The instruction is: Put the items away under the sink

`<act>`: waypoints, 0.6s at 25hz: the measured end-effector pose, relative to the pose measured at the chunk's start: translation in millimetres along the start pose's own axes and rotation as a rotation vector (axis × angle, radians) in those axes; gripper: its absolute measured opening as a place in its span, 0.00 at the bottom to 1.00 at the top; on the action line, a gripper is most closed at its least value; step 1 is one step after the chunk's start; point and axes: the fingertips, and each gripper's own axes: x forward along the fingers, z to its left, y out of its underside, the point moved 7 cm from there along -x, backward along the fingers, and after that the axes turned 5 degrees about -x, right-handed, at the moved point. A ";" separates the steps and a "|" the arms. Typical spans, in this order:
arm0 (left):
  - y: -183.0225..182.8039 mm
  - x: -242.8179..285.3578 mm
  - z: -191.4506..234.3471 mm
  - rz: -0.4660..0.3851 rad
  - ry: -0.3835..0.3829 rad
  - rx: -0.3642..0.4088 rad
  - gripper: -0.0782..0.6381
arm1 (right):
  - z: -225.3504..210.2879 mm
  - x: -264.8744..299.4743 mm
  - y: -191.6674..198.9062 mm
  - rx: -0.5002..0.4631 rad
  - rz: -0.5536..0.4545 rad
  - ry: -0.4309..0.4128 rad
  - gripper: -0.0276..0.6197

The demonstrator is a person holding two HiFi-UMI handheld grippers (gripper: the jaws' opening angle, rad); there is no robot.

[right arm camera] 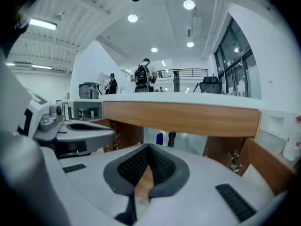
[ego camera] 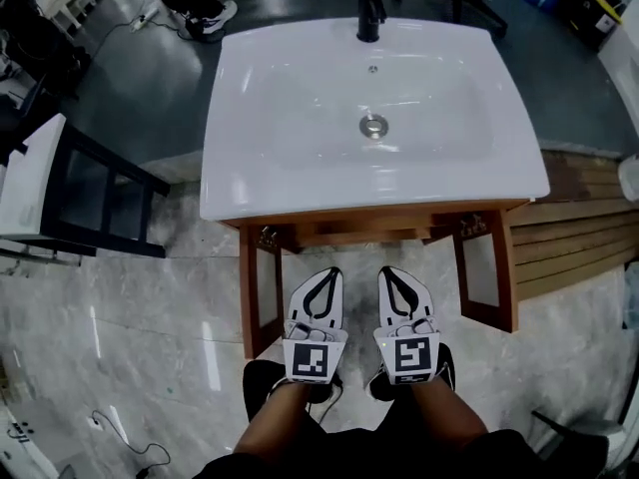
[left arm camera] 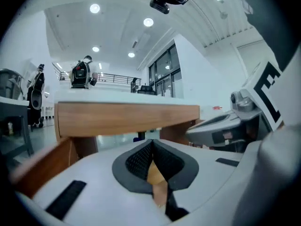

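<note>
A white sink (ego camera: 300, 88) with a black faucet (ego camera: 369, 8) tops a wooden cabinet (ego camera: 374, 220). The cabinet's two doors (ego camera: 249, 302) stand open towards me. Both grippers are held side by side just in front of the opening, below the sink's front edge. My left gripper (ego camera: 328, 271) is shut, its pads (left arm camera: 141, 157) pressed together on nothing. My right gripper (ego camera: 385, 271) is shut and empty too. Inside the cabinet, the right gripper view shows a small blue object (right arm camera: 160, 138) beside a dark pipe (right arm camera: 171, 139). No loose item shows near the grippers.
A black-framed stand with a white top (ego camera: 40, 183) sits to the left. Wooden planks (ego camera: 584, 233) lie on the floor to the right. A thin cable (ego camera: 120, 437) trails over the marble floor at lower left. Office chairs stand beyond the sink.
</note>
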 end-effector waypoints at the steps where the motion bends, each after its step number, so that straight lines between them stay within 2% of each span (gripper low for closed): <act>1: -24.9 -5.8 -4.6 0.003 0.005 -0.007 0.14 | -0.3 -12.1 -18.3 0.006 0.016 -0.005 0.07; 3: -76.6 -16.5 -13.1 -0.001 0.022 -0.019 0.14 | -4.1 -34.6 -60.7 -0.018 0.028 -0.003 0.07; 7: -169.6 -34.1 -20.9 -0.002 0.051 0.007 0.14 | -21.4 -68.8 -156.9 -0.101 -0.019 0.028 0.07; 9: -213.1 -50.6 -30.9 0.018 0.058 0.013 0.14 | -28.6 -92.3 -196.8 -0.083 -0.026 0.020 0.07; 11: -251.0 -61.3 -39.8 0.010 0.055 -0.015 0.14 | -36.0 -110.7 -228.7 -0.034 -0.050 -0.004 0.07; 13: -278.1 -62.8 -42.7 -0.022 0.055 -0.015 0.14 | -44.3 -118.3 -252.9 0.025 -0.099 -0.026 0.07; 15: -297.4 -65.9 -43.3 -0.041 0.067 -0.007 0.14 | -50.2 -124.6 -268.5 0.039 -0.136 -0.029 0.07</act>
